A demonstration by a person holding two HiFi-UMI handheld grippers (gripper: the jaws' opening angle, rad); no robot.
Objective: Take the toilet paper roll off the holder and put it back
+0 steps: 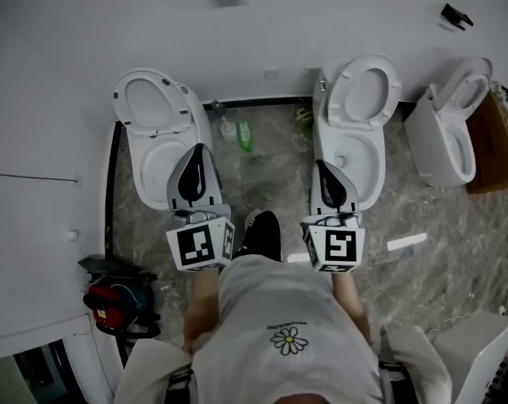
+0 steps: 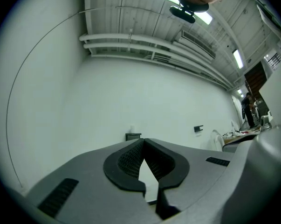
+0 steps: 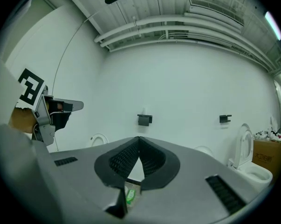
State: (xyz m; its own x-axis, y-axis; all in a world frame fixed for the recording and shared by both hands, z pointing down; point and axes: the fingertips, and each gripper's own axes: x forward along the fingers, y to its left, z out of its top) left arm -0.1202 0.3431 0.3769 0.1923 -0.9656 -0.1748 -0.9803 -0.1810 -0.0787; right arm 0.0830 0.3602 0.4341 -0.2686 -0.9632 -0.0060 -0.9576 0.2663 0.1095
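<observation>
Status: approach stage, nothing in hand. Left tongs [image 2: 142,143] are pressed together at the tips and pinch nothing; right tongs [image 3: 139,140] likewise (both held out about level, side by side).

Location of task item: black holder [image 3: 144,119] is fixed to the far wall [image 3: 187,87], well apart from both tongs. The roll itself cannot be made out for certain. A faint pale speck [image 3: 143,110] on top of the holder may be it, but it is too small, and white on white, to tell. A second black bracket [image 3: 225,118] sits further right on the same wall.

Obstructions: two toilets [image 1: 157,133] stand between the person and the wall, with a green bottle [image 1: 244,135] on the floor [image 1: 270,167] in the gap.

Recommendations, as judgement only:
- Walk up through the gap and step clear of the bottle.
- Confirm which bracket carries the roll before committing.
- Spread one pair of tongs well short of the holder, not at contact.
- Grip the roll across its body, lightly (soft paper crushes and unwinds).
- Draw it off along the holder's arm, not sideways.
- Keep the other tongs free to steady the refit.
</observation>
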